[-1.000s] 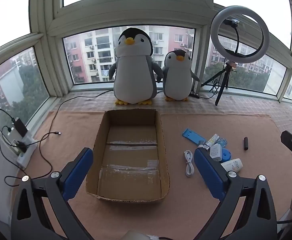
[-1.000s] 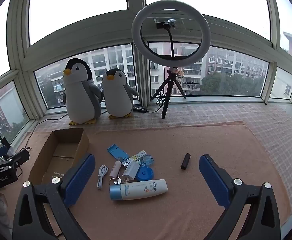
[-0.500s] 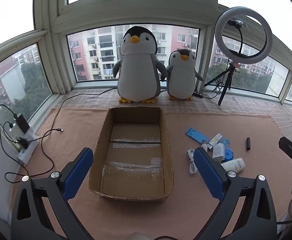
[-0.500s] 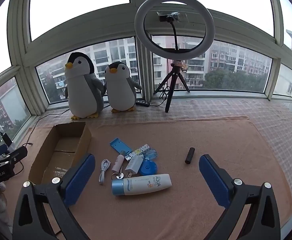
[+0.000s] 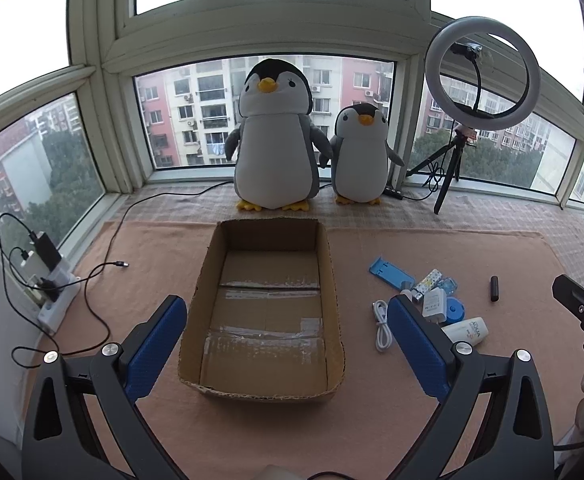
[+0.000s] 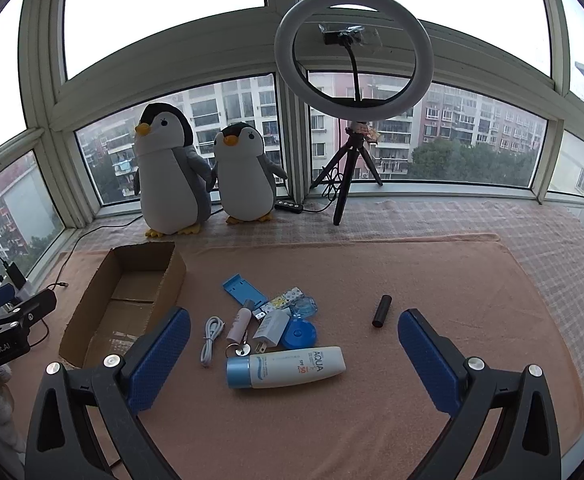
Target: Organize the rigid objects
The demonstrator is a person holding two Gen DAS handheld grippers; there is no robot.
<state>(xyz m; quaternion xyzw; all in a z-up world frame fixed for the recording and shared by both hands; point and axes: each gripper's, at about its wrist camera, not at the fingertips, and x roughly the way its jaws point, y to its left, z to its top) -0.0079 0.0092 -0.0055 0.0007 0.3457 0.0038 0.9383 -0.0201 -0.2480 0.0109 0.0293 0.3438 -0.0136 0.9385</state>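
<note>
Cardboard box (image 5: 266,312) sits empty, so nothing is sorted yet. Both the left gripper (image 5: 286,346) and right gripper (image 6: 294,354) are spread wide, holding nothing. Best start is probably the sunscreen tube (image 6: 288,367), white with a blue cap, lying flat well right of the box: straddle its middle, close squarely.

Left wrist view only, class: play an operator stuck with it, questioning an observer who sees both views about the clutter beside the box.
Operator: My left gripper hides the sunscreen tube's end. What's there?
Observer: A light blue cap, on the end nearer the cardboard box.
Operator: Anything else hidden?
Observer: A small pink bottle lies between the white cable and the white charger.
Operator: Right gripper?
Observer: Open, holding nothing.
</note>
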